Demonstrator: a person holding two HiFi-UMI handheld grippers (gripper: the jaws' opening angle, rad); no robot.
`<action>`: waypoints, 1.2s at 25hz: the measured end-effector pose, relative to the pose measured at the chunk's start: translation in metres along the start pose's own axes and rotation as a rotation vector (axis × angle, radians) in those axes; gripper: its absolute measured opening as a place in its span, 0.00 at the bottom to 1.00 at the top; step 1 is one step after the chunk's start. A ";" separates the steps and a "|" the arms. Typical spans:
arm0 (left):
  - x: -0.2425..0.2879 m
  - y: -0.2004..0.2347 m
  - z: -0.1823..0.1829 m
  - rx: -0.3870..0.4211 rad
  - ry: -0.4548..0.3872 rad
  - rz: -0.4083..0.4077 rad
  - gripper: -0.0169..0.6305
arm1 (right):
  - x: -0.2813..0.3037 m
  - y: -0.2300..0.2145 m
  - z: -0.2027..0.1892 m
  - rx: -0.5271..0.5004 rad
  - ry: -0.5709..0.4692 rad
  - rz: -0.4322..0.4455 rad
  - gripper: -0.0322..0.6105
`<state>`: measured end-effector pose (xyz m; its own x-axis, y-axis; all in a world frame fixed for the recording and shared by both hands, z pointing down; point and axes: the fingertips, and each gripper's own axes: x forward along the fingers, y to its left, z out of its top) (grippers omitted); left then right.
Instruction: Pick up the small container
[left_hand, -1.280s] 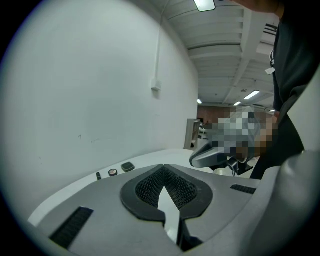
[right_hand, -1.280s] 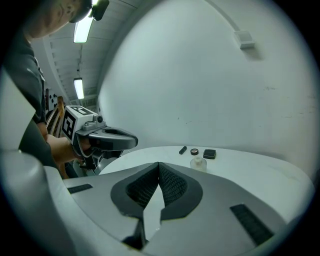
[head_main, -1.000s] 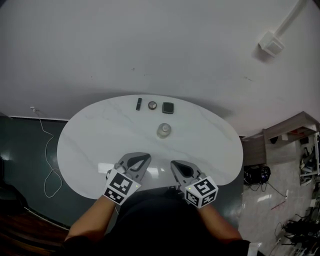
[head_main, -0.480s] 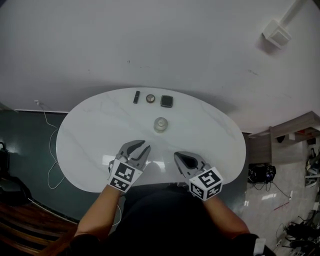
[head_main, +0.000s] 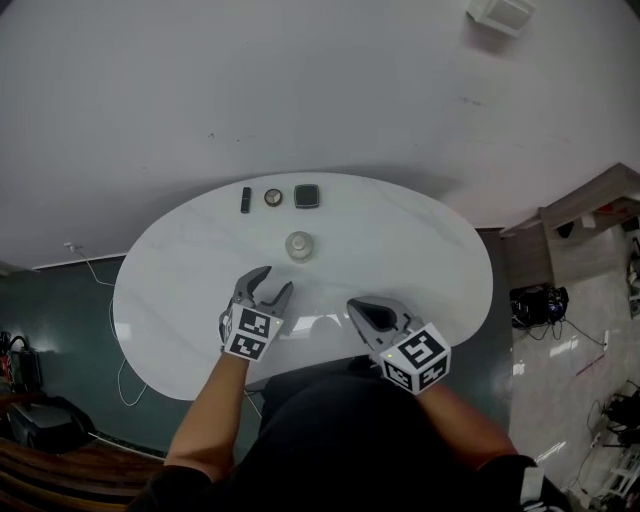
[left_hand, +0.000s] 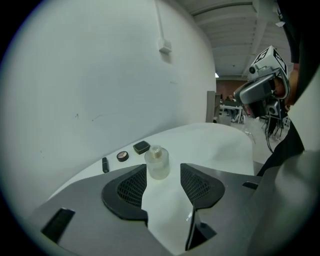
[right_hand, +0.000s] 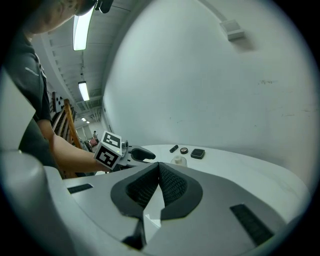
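The small container (head_main: 299, 245) is a frosted glass bottle with a round cap, standing upright at the middle of the white oval table (head_main: 400, 250). My left gripper (head_main: 275, 282) is a short way in front of it, pointed at it. Its jaws are opening and nothing is between them. In the left gripper view the bottle (left_hand: 157, 162) shows just beyond the gap of the left gripper (left_hand: 164, 184). My right gripper (head_main: 362, 310) hovers near the table's front edge, shut and empty. The right gripper view shows its pads (right_hand: 172, 186) together and the bottle (right_hand: 178, 160) farther off.
Along the table's far edge lie a black tube (head_main: 246, 199), a round compact (head_main: 273, 197) and a black square case (head_main: 306, 196). A white wall rises right behind the table. Furniture and cables stand on the floor at the right.
My left gripper has moved forward toward the bottle and its jaws have gone from shut to parted. The right gripper has stayed shut near the front edge.
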<state>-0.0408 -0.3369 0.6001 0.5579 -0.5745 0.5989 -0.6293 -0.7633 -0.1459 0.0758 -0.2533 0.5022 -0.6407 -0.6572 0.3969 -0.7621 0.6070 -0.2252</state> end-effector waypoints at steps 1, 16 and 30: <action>0.006 0.000 -0.002 0.006 0.009 -0.007 0.37 | -0.002 -0.001 -0.001 0.005 -0.002 -0.008 0.04; 0.081 0.014 -0.018 -0.046 0.053 -0.087 0.48 | -0.031 -0.012 -0.022 0.070 0.010 -0.131 0.04; 0.122 0.013 -0.008 -0.015 0.057 -0.106 0.54 | -0.045 -0.021 -0.033 0.097 0.034 -0.200 0.04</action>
<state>0.0145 -0.4148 0.6779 0.5903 -0.4731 0.6540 -0.5771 -0.8138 -0.0678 0.1238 -0.2215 0.5180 -0.4740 -0.7436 0.4715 -0.8799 0.4196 -0.2228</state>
